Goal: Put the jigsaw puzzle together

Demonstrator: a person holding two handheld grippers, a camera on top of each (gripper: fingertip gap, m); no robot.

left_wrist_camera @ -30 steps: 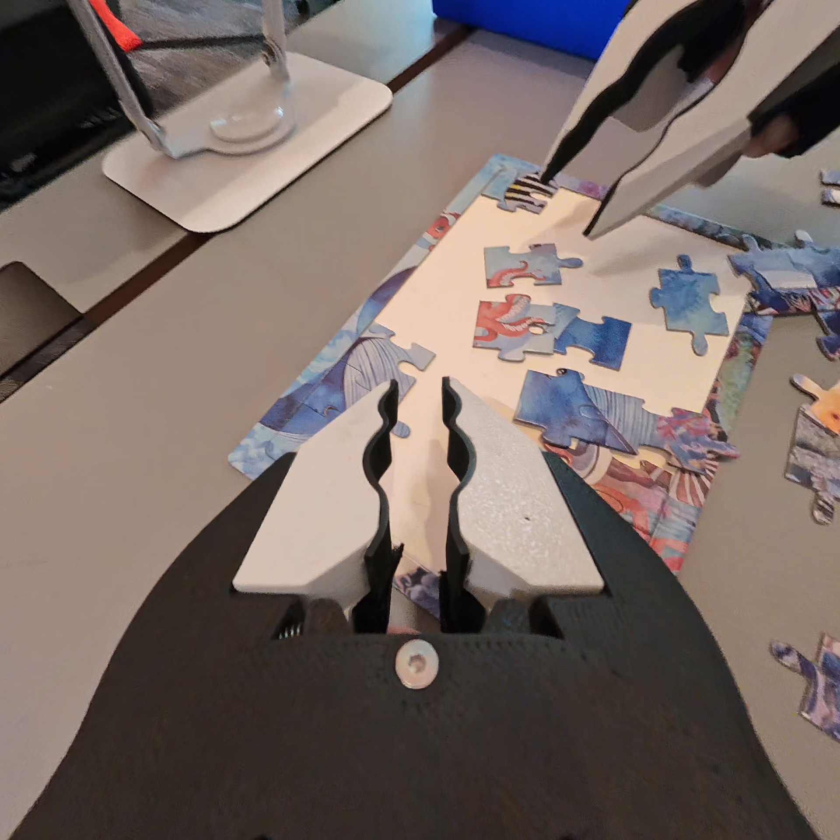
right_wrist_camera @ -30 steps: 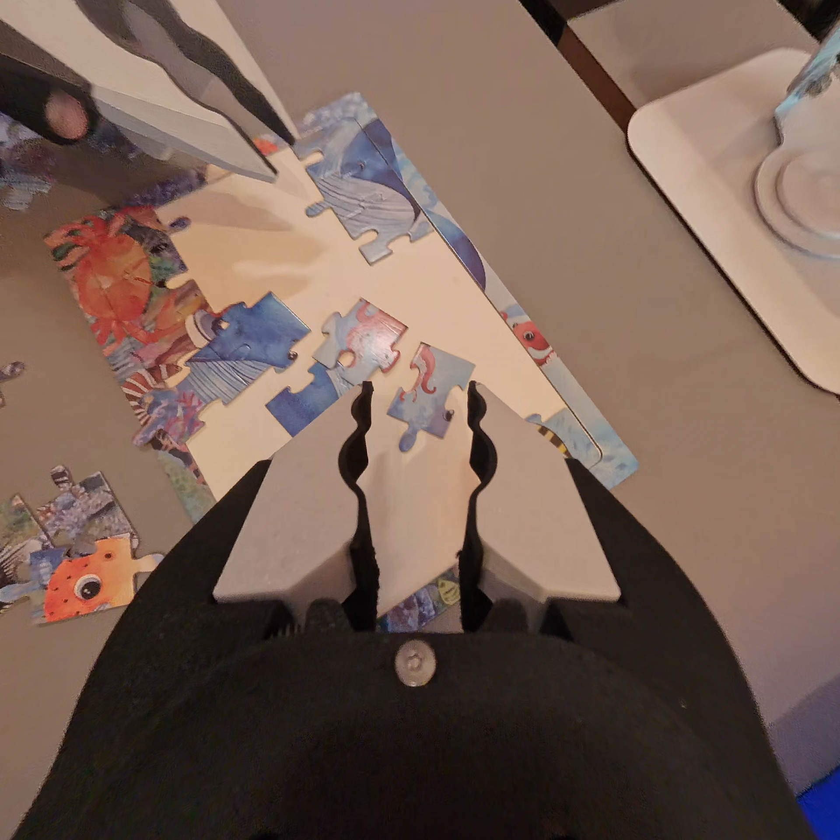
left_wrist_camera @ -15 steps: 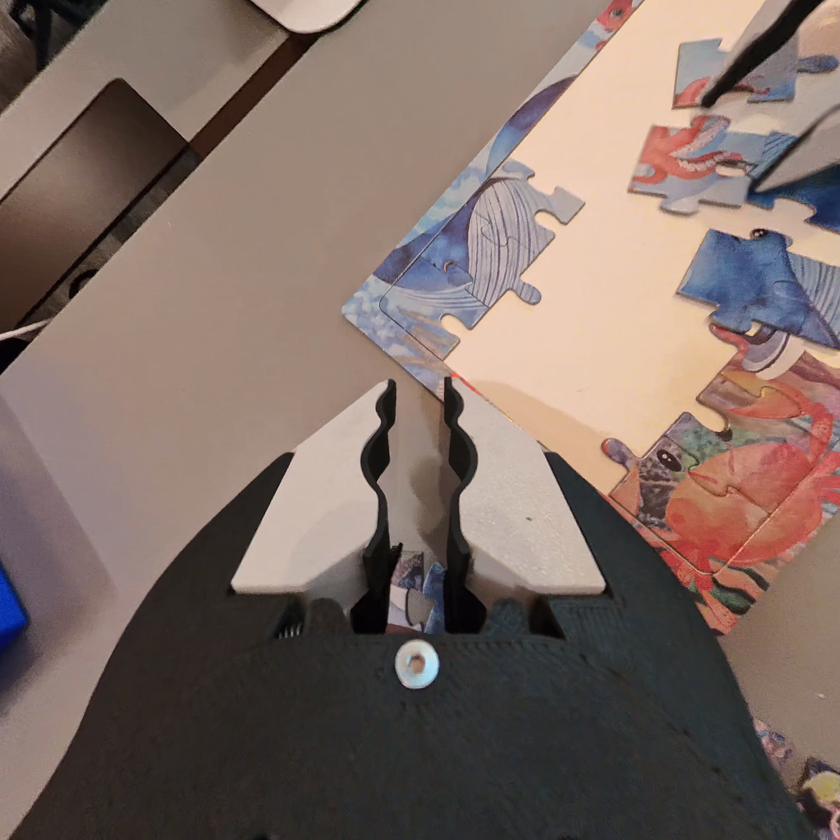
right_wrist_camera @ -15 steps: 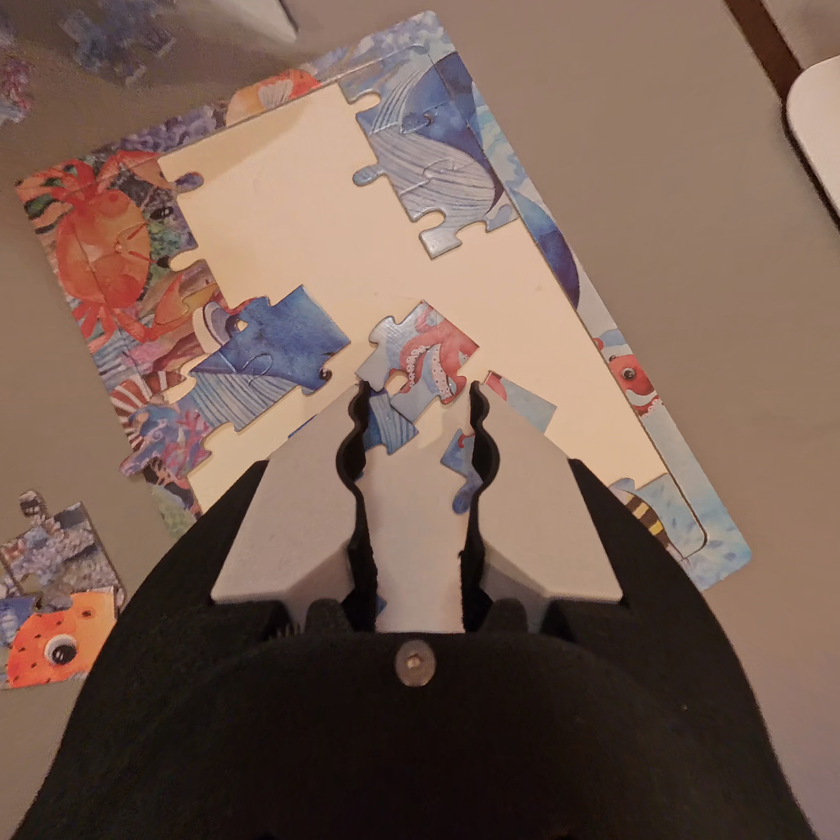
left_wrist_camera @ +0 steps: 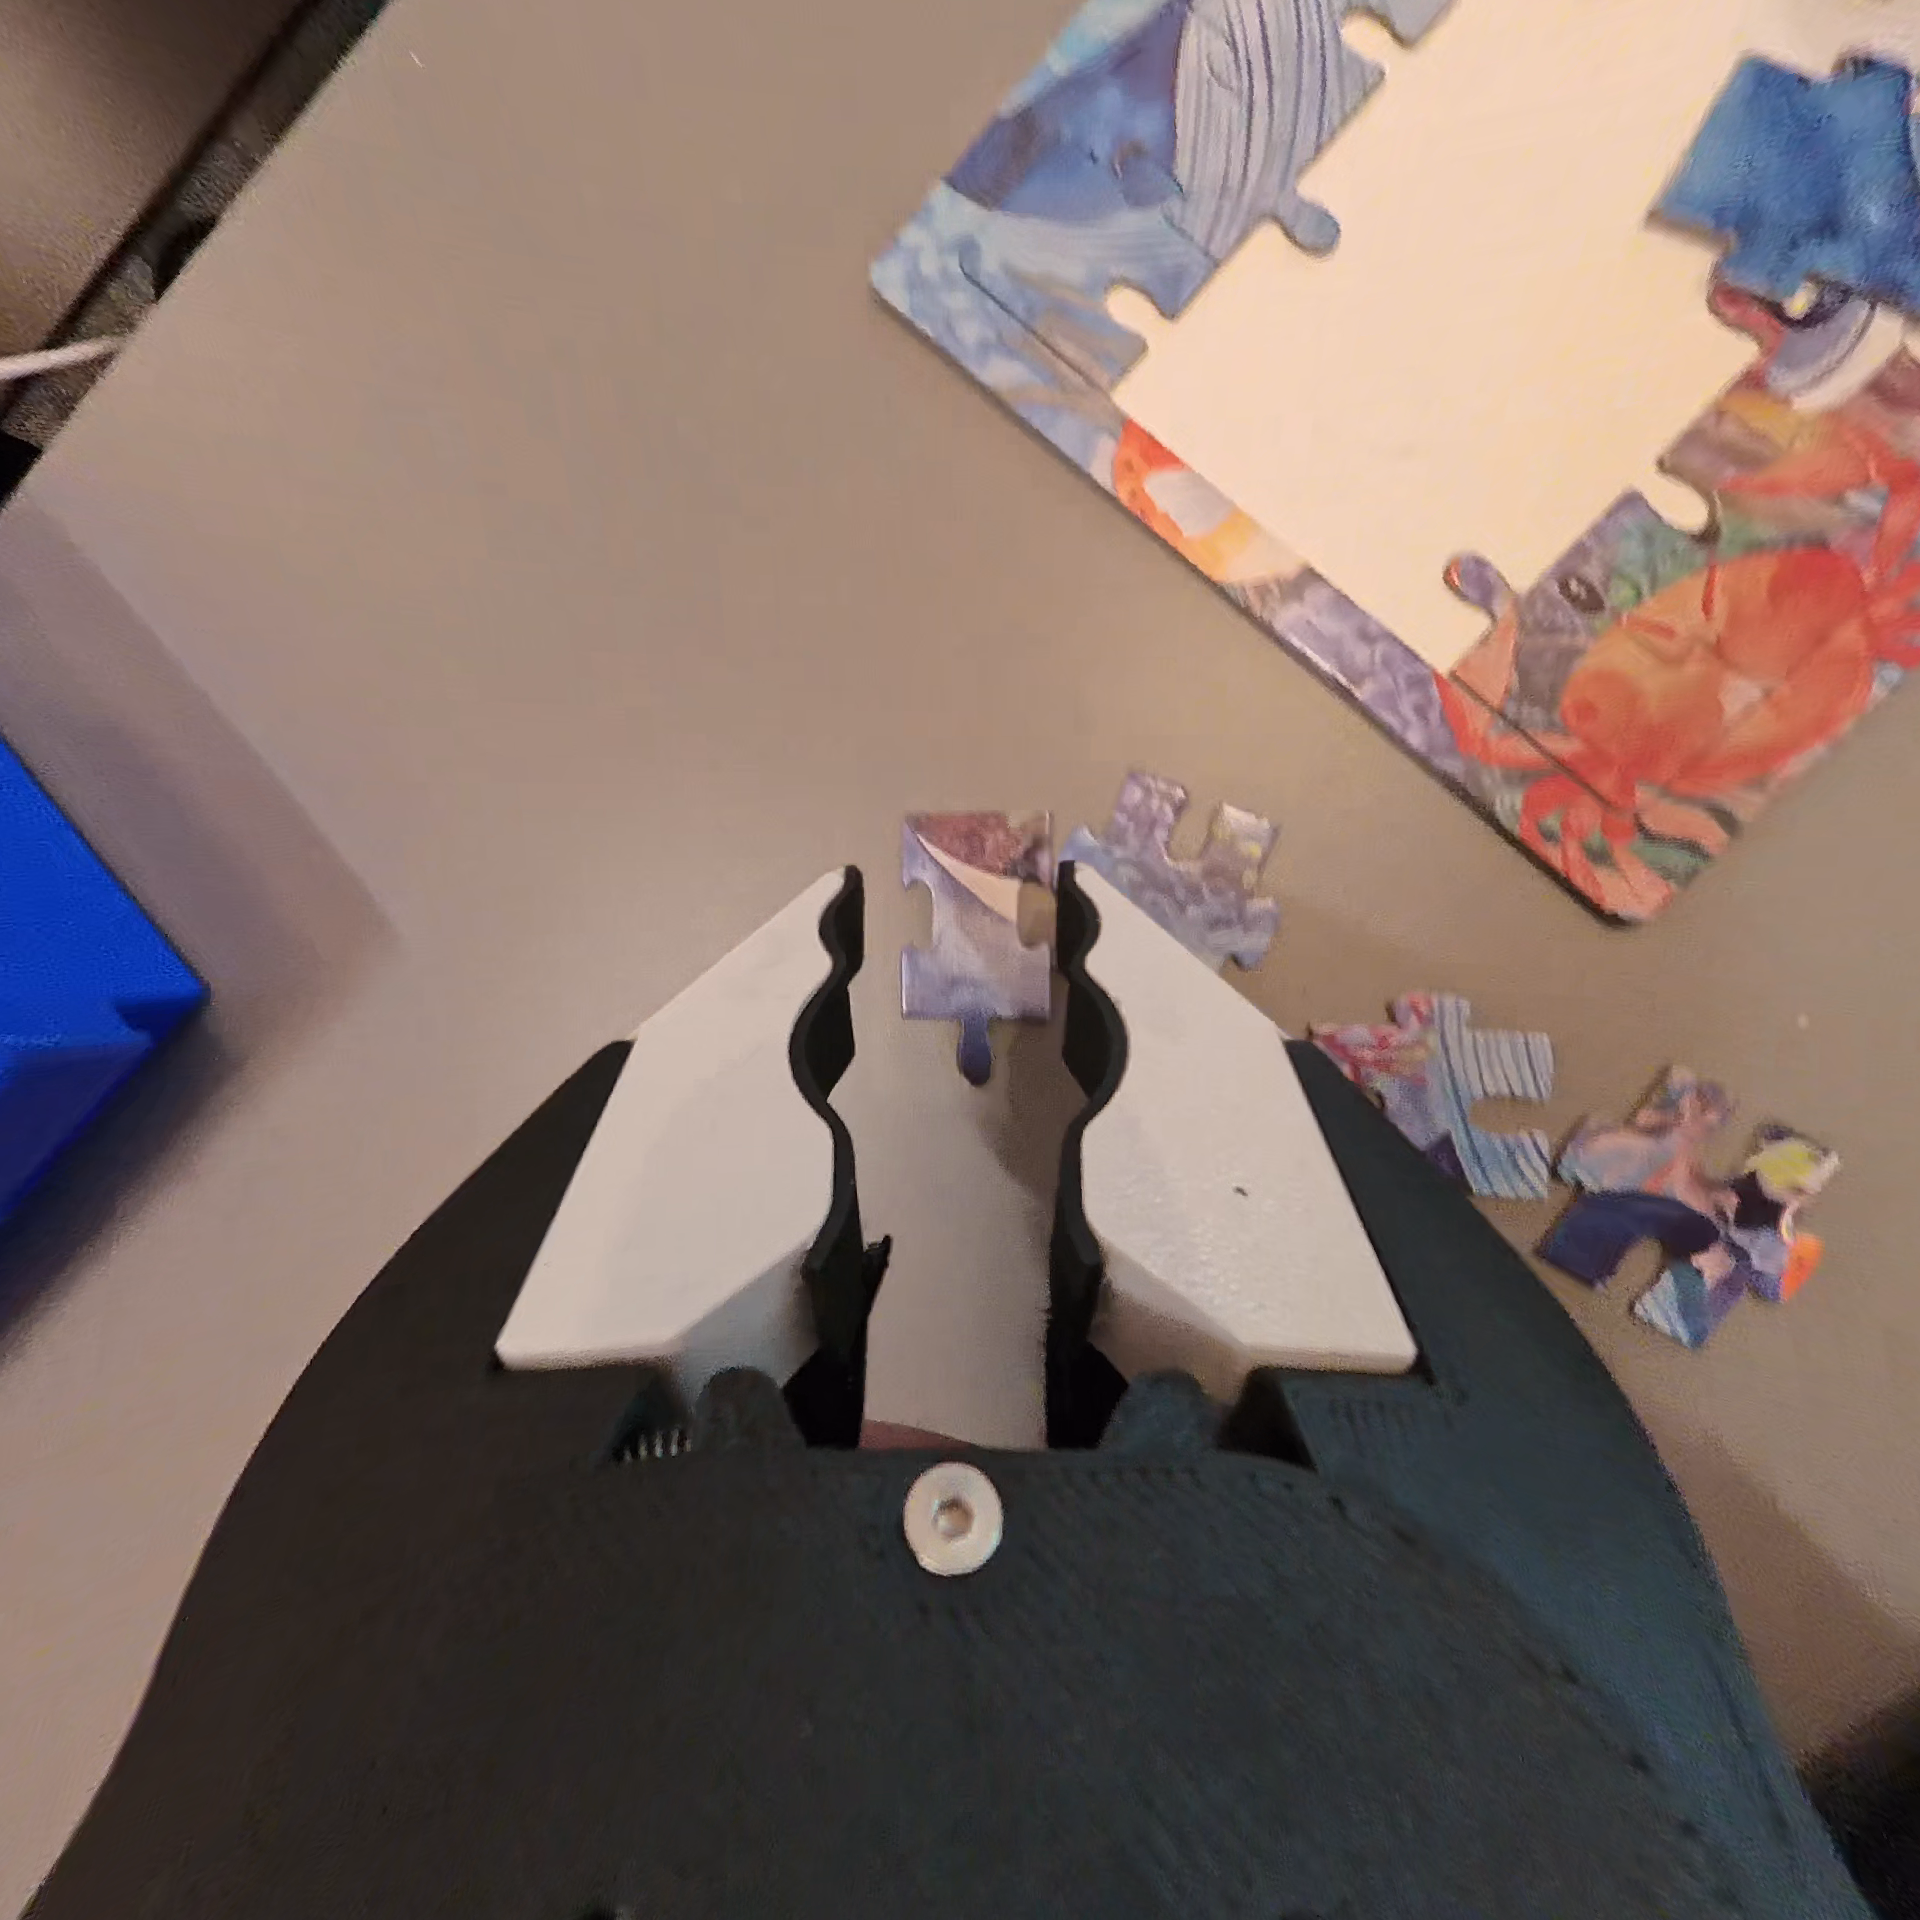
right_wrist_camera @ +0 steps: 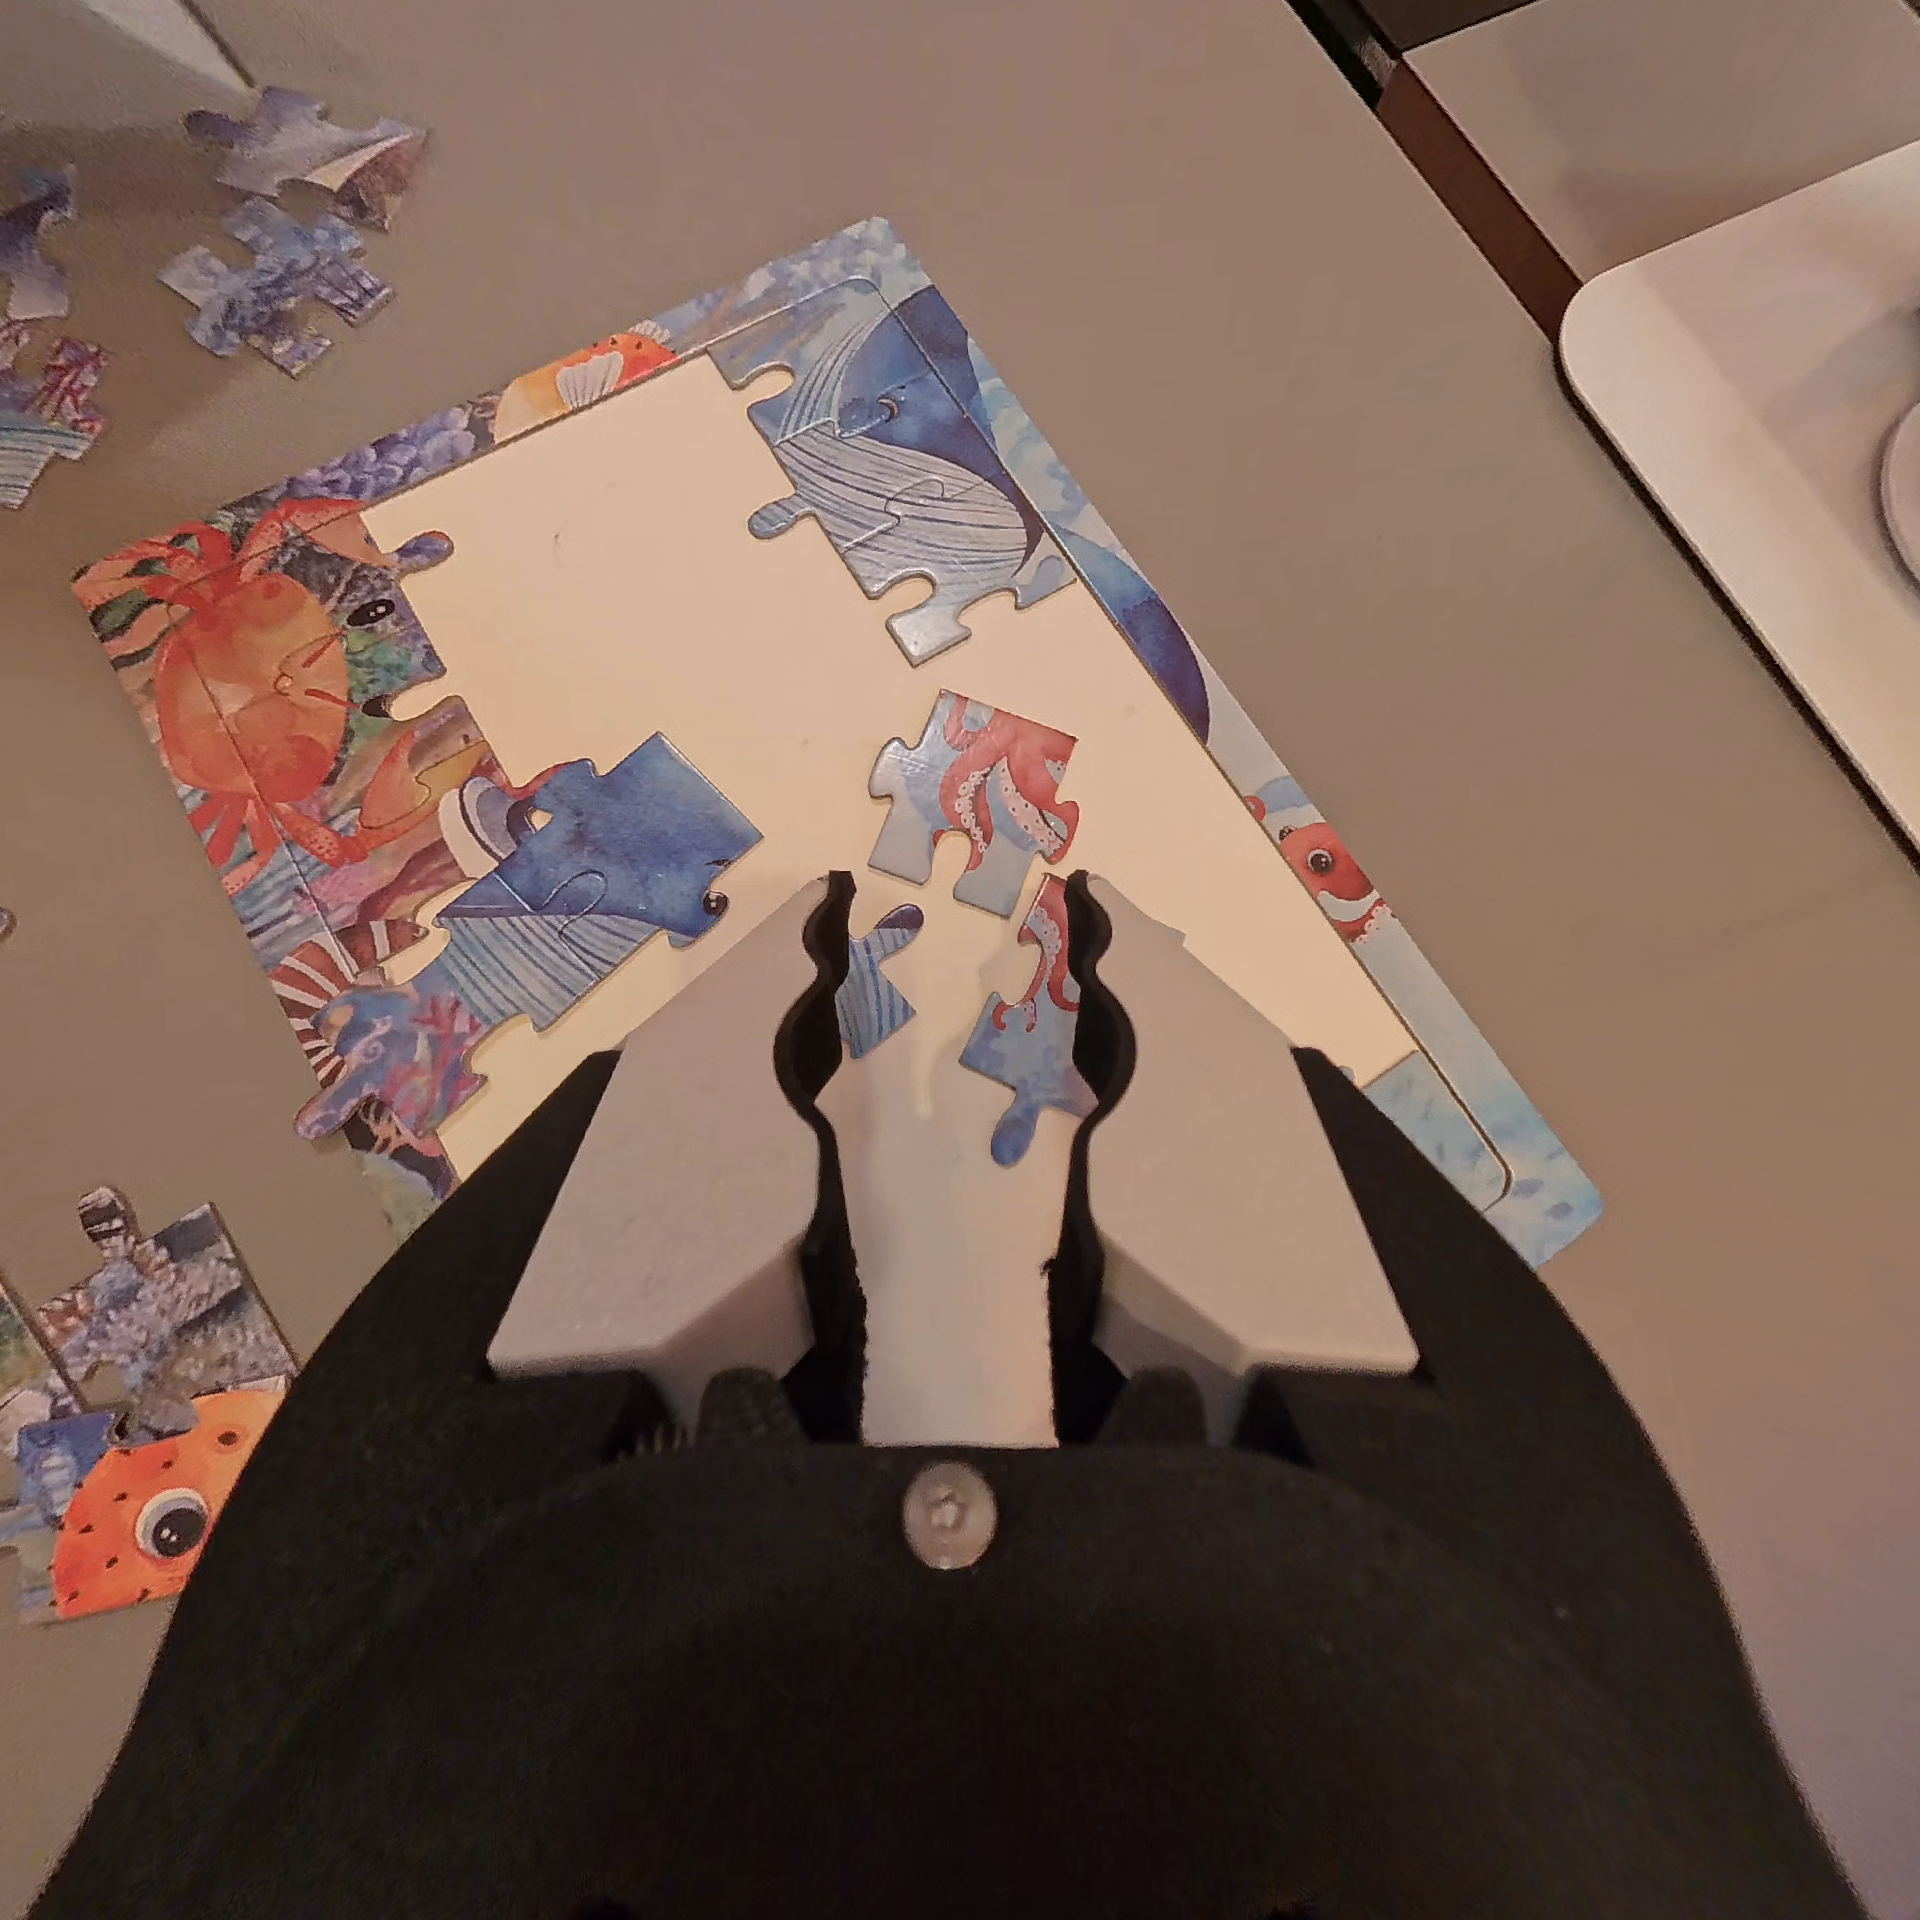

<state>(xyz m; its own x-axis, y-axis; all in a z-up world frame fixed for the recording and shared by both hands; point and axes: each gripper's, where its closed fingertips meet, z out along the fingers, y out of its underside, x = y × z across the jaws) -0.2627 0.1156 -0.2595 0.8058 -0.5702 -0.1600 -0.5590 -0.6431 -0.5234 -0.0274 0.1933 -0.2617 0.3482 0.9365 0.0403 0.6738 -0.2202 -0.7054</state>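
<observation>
Grippers work apart: left gripper (left_wrist_camera: 958,896), jaws wide and empty, straddles a loose pale-blue piece (left_wrist_camera: 977,940) just outside the puzzle tray (left_wrist_camera: 1049,387); right gripper (right_wrist_camera: 958,883), likewise wide, hovers over octopus pieces (right_wrist_camera: 977,795) inside it. Next, seemingly, closing on the loose piece.

Warm, dimmish indoor light. Left wrist view: motion blur at upper right on the board (left_wrist_camera: 1299,343), soft shadow beside the blue box (left_wrist_camera: 73,997) at left. Wide-angle bending at edges. Right wrist view sharper.

Blue box (left_wrist_camera: 73,997) left; loose pieces (left_wrist_camera: 1475,1091) right.
</observation>
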